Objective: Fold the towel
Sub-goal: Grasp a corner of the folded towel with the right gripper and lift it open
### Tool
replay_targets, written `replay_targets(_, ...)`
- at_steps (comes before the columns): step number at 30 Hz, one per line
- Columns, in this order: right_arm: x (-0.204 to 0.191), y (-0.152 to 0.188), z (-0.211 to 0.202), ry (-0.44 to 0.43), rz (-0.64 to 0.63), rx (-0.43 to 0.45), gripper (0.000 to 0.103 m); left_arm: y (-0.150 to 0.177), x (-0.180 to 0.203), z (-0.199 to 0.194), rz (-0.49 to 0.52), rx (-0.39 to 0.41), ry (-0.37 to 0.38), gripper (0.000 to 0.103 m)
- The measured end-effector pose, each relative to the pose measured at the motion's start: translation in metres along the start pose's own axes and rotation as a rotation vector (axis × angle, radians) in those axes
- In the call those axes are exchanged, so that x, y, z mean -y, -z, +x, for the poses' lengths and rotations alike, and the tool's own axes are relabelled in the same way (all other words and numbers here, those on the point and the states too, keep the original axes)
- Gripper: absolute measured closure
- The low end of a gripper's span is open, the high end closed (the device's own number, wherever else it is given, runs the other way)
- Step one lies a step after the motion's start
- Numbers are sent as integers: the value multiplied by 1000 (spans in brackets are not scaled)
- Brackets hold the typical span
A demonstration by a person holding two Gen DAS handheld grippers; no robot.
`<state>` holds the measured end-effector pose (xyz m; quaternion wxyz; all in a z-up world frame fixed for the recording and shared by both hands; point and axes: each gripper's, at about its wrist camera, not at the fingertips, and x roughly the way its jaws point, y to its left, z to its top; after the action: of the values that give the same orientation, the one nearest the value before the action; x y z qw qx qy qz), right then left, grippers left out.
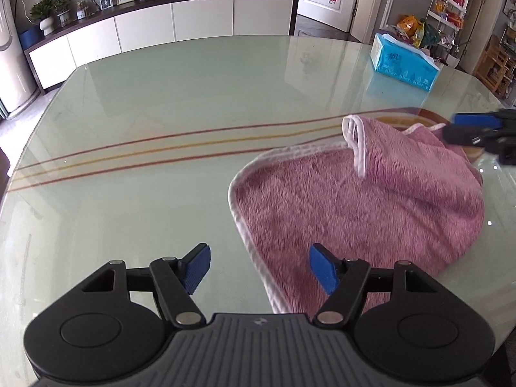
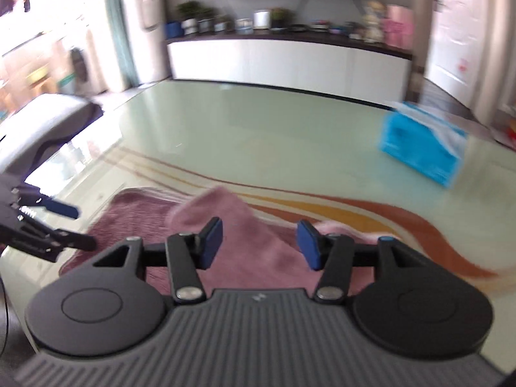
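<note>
A pale green glass surface (image 1: 161, 103) crossed by red and yellow stripes carries the pink towel (image 1: 371, 206) near its right side, one corner flipped up. Both claws — left claw (image 1: 259, 267), right claw (image 2: 259, 245) — hang spread, pinching nothing. A blue tissue pack (image 1: 403, 64) sits far right; white cabinets (image 1: 161, 29) line the far wall.
</note>
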<state>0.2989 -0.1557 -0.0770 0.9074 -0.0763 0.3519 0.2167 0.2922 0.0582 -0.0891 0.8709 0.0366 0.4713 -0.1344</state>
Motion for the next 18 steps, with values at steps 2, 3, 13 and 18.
replay_targets(2,-12,-11,20,-23,-34,-36,51,-6,-1,7,0,-6,-13,36)
replay_targets(3,-18,-14,32,-33,-48,-62,51,-8,-1,9,4,-9,-14,40)
replay_targets(13,-13,-6,40,-55,-30,-127,90,-22,-17,21,-36,-2,7,56)
replay_targets(18,-12,-5,39,-58,-40,-123,90,-33,-22,29,-49,-12,32,71)
